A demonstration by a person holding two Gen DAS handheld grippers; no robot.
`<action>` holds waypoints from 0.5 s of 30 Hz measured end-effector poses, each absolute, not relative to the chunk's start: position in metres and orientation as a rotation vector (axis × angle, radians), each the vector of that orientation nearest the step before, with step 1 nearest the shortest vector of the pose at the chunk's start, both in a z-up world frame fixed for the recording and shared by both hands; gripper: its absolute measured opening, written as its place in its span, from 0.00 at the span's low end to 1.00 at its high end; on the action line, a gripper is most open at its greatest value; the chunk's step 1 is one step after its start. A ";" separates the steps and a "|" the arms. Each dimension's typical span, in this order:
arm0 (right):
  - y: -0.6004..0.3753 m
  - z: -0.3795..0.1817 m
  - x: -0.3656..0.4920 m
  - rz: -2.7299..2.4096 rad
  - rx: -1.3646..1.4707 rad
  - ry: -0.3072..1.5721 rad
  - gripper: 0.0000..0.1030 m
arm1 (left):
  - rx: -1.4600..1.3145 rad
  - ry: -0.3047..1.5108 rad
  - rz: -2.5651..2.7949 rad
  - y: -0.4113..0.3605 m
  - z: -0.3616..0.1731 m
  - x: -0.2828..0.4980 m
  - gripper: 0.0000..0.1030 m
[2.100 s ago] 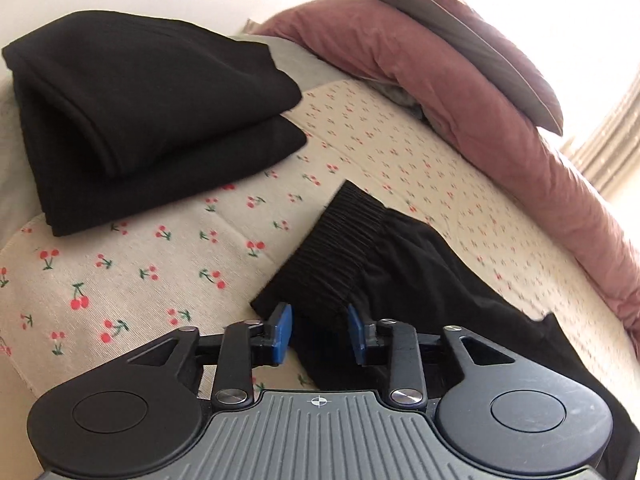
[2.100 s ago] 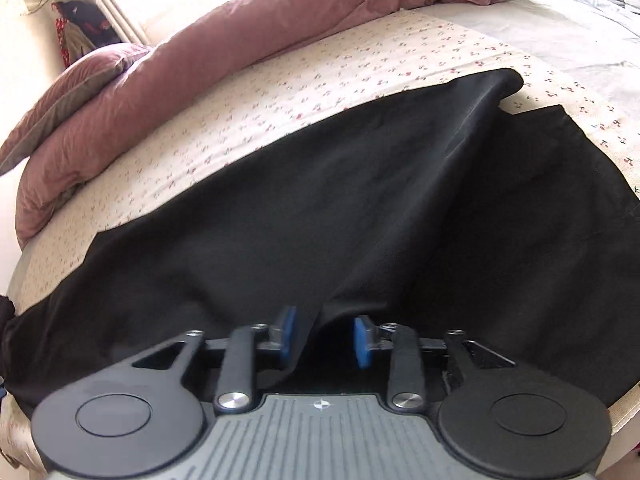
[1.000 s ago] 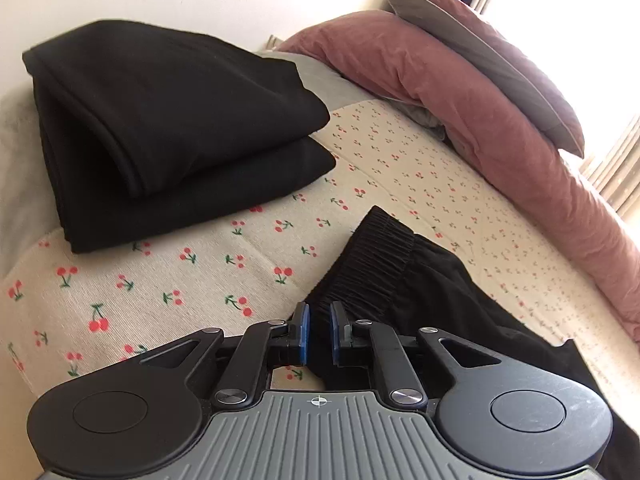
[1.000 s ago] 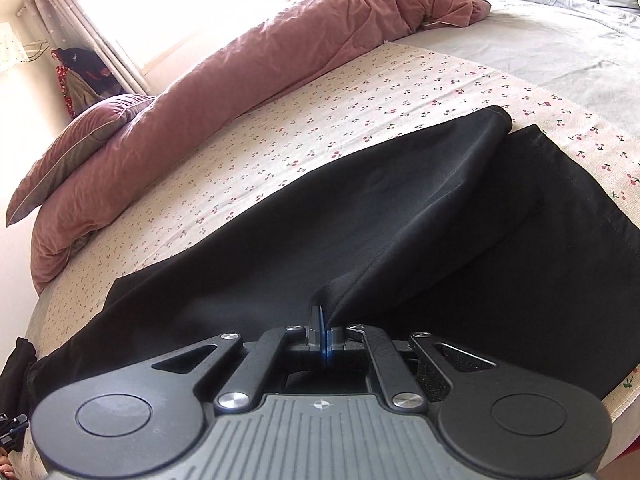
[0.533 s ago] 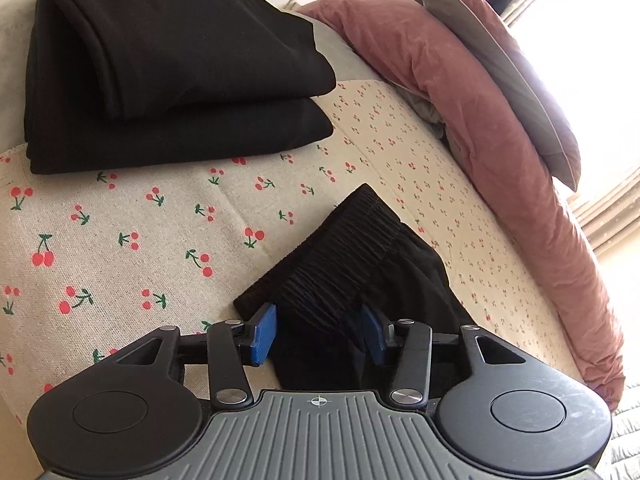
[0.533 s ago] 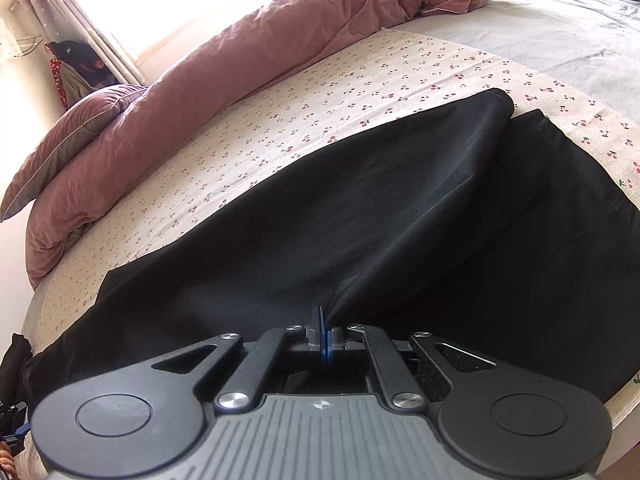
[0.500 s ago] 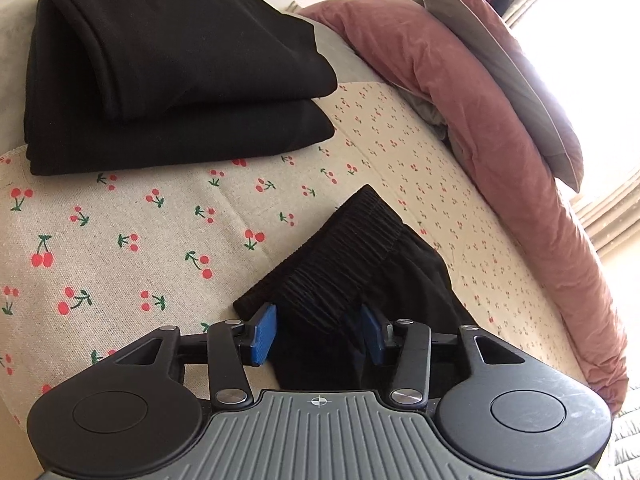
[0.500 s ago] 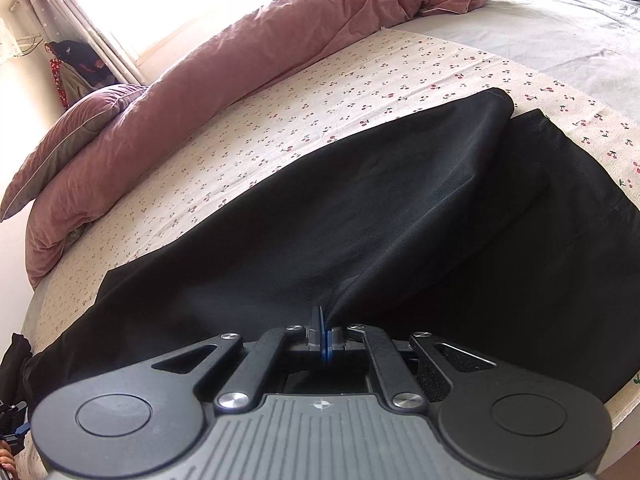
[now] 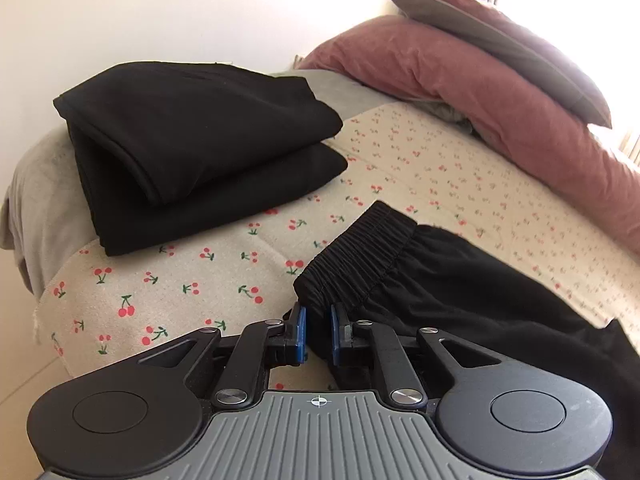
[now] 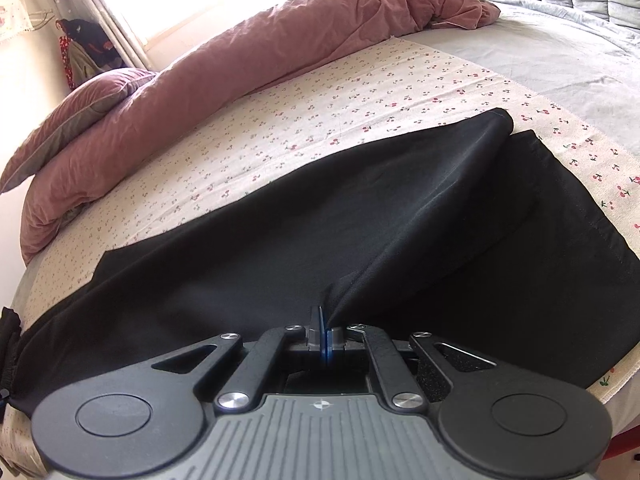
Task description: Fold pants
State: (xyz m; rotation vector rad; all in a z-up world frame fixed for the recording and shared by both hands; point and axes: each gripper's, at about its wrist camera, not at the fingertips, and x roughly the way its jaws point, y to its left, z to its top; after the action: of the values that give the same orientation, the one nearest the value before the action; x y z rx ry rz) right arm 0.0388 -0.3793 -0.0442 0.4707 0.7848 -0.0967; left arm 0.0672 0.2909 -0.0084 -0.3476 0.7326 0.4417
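Note:
Black pants [image 10: 320, 216] lie spread along the near side of a bed covered by a cherry-print sheet [image 9: 192, 280]. Their elastic waistband [image 9: 356, 256] shows in the left wrist view. My left gripper [image 9: 318, 336] is shut on the near corner of the waistband, with the black cloth between its blue pads. My right gripper [image 10: 323, 336] is shut on a pinch of the pants' near leg edge and lifts it into a ridge. The two leg hems [image 10: 516, 128] lie at the far right.
A stack of folded black garments [image 9: 192, 148] sits at the bed's left end. A pink duvet [image 10: 256, 52] and pillows [image 9: 488, 36] run along the far side. A grey quilt [image 10: 560, 32] covers the right end. The bed edge is just below both grippers.
My left gripper, open half a second ago, has closed onto the waistband corner and tilted up. My right gripper stays shut on the leg cloth, drawn slightly nearer.

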 end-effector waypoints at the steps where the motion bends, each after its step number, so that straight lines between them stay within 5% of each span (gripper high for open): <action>1: -0.379 -0.049 0.040 -0.098 0.456 0.812 0.03 | -0.315 0.757 0.446 0.289 -0.012 0.070 0.14; 6: -0.387 -0.071 0.048 -0.081 0.458 0.919 0.09 | -0.215 0.790 0.464 0.279 -0.017 0.075 0.26; 8: -0.402 -0.064 0.041 -0.097 0.555 0.874 0.42 | -0.189 0.767 0.480 0.272 -0.010 0.072 0.46; 9: -0.410 -0.060 0.037 -0.117 0.585 0.835 0.47 | -0.177 0.743 0.474 0.268 -0.006 0.069 0.56; 15: -0.471 -0.051 0.007 -0.335 0.722 0.656 0.45 | -0.081 0.613 0.318 0.213 0.018 0.064 0.73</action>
State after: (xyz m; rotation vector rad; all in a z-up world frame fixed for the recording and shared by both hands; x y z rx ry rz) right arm 0.0070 -0.4708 -0.0515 0.7220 0.6558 -0.3352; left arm 0.0643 0.2135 0.0177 -0.0808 0.6126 0.3182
